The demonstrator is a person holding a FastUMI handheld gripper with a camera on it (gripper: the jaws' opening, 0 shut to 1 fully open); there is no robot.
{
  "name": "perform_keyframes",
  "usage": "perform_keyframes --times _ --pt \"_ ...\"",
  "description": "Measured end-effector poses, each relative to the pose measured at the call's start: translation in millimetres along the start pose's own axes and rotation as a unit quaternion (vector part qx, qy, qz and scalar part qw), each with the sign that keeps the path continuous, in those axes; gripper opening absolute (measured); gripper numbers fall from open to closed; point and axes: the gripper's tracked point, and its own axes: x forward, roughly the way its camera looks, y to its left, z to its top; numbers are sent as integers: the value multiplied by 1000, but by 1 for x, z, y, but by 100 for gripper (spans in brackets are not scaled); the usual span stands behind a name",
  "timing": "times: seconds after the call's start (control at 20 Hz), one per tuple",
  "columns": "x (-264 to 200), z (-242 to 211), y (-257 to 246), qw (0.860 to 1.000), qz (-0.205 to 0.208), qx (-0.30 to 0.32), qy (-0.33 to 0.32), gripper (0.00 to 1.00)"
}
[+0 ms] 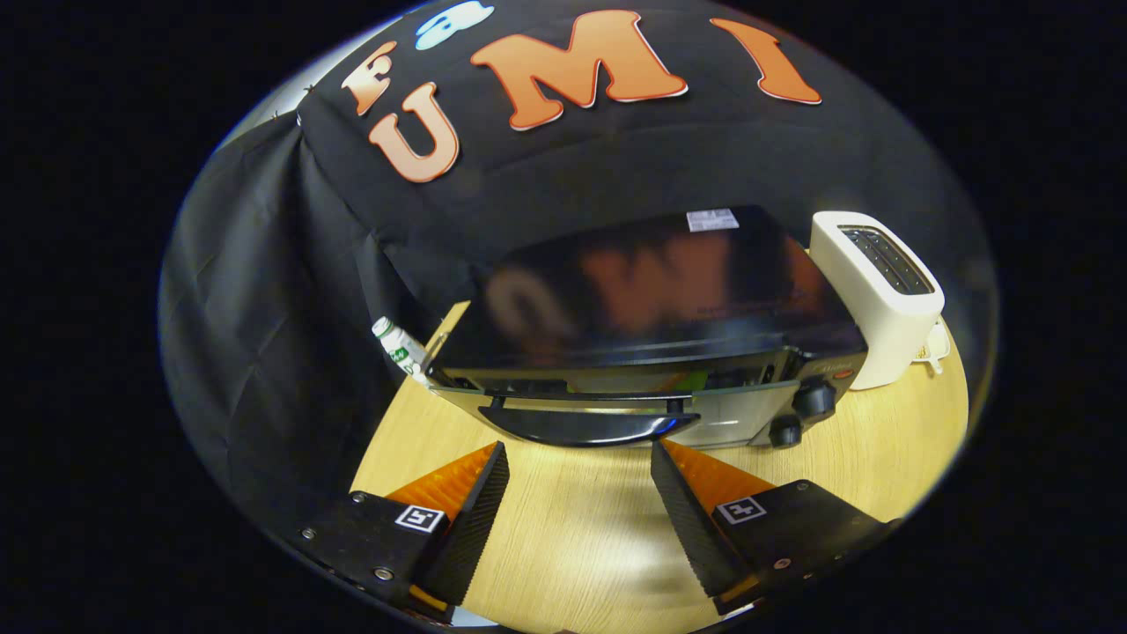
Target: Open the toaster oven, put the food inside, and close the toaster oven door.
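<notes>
The toaster oven [651, 352] stands toward the rear of the wooden table [880, 458], its door [607, 409] apparently ajar at the top, though blur makes this uncertain. The door handle [590, 427] lies just ahead of the gripper [579, 462], whose fingers are spread wide and hold nothing. A white toaster [880, 295] stands at the oven's right side; a small bottle [398, 348] sits at its left rear. The opening or closing step appears to be in hand. The next move calls for meeting the handle squarely.
</notes>
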Motion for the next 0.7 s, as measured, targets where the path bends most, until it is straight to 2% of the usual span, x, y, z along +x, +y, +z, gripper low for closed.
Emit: perform_keyframes --times 0.2,0.4,0.55,0.7 --pt "-29 33 1 999 -1 -9 -43 96" --pt "-74 83 3 992 -6 -47 -113 96" --pt "-112 126 -1 980 -19 -91 -177 97" --pt "-154 168 -5 961 -40 -126 -243 98"
